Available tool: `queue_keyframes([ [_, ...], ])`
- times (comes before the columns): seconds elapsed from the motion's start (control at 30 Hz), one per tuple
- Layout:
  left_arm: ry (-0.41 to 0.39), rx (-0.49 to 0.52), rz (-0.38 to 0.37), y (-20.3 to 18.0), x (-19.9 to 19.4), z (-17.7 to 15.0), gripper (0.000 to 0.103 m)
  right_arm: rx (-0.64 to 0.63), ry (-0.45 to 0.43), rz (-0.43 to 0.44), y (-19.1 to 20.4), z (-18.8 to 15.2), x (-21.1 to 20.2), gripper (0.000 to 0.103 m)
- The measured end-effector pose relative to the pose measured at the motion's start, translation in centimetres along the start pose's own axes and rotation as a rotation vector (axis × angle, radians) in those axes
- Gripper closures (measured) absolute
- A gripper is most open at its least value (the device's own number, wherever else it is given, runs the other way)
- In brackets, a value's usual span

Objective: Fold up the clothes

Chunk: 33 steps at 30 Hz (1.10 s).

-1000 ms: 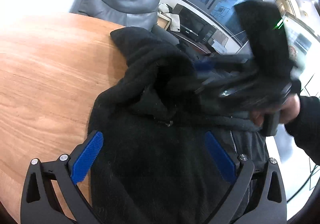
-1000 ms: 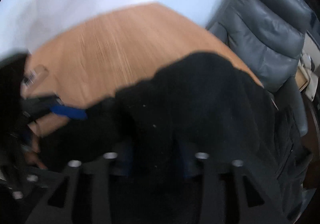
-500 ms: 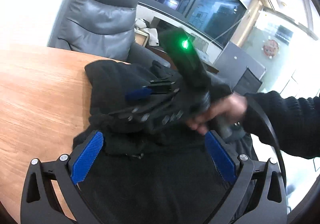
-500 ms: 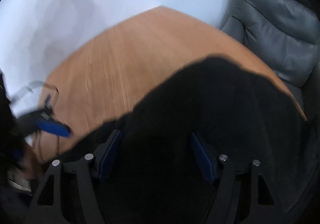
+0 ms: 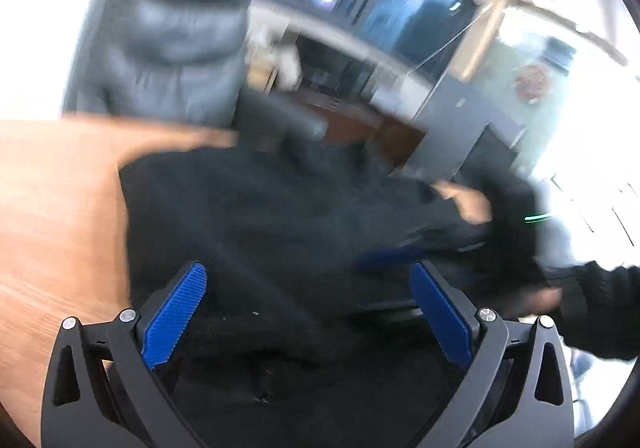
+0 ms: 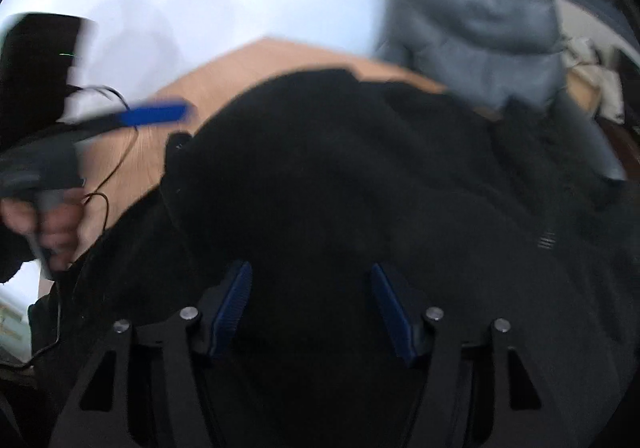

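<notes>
A black fleece jacket (image 5: 280,215) lies bunched on the wooden table (image 5: 56,207); it also fills the right wrist view (image 6: 360,175). My left gripper (image 5: 308,312) is open just above the jacket's near part, with nothing between its blue pads. My right gripper (image 6: 312,308) is open over the dark cloth, with a wide gap between its pads. It shows blurred at the right of the left wrist view (image 5: 404,254). The left gripper's blue finger (image 6: 156,113) shows at the left of the right wrist view.
A grey leather office chair (image 5: 168,39) stands behind the table, also in the right wrist view (image 6: 480,19). A thin black cable (image 6: 116,163) trails over the table by the left hand. The bare table top (image 6: 248,67) runs toward a white wall.
My right gripper has opened, let go of the jacket and drawn back to the right. The jacket now lies flatter. Both views are blurred by motion.
</notes>
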<state>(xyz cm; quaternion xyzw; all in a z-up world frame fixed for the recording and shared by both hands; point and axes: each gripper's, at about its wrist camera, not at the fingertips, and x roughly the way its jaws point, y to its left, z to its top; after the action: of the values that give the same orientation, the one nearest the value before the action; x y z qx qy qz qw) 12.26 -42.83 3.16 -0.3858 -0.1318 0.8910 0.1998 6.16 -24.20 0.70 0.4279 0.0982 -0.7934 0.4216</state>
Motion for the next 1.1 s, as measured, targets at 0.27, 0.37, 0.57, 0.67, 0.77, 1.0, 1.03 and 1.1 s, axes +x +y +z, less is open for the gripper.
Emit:
queue_keyframes([
  [0.27, 0.020, 0.095, 0.129, -0.3, 0.9, -1.9, 0.001, 0.211, -0.034, -0.250, -4.8, -5.9, -6.0, 0.041],
  [0.37, 0.019, 0.147, 0.160, -1.5, 0.4, -2.0, 0.000, 0.230, -0.093, -0.310, -5.8, -7.0, -9.3, 0.040],
  [0.57, 0.053, 0.183, 0.216, -1.8, 1.5, -2.6, 0.000, 0.381, -0.132, -0.424, -10.7, -12.3, -13.6, 0.019],
  [0.67, 0.064, 0.200, 0.242, -2.7, 1.5, -2.5, 0.000, 0.428, -0.113, -0.428, -12.3, -14.4, -13.6, 0.019],
  [0.77, 0.047, 0.169, 0.221, -3.1, 0.7, -2.2, 0.000, 0.439, -0.139, -0.454, -12.2, -15.1, -15.0, 0.020],
  [1.0, 0.072, 0.222, 0.294, -3.4, 2.1, -3.1, 0.000, 0.352, -0.133, -0.330, -8.6, -16.6, -17.0, 0.020],
  [1.03, 0.074, 0.219, 0.294, -3.4, 2.0, -3.0, 0.000, 0.327, -0.110, -0.350, -8.3, -17.1, -16.5, 0.022],
  [1.1, 0.079, 0.217, 0.296, -3.7, 1.8, -2.8, 0.000, 0.285, -0.070, -0.384, -7.7, -18.0, -15.6, 0.027],
])
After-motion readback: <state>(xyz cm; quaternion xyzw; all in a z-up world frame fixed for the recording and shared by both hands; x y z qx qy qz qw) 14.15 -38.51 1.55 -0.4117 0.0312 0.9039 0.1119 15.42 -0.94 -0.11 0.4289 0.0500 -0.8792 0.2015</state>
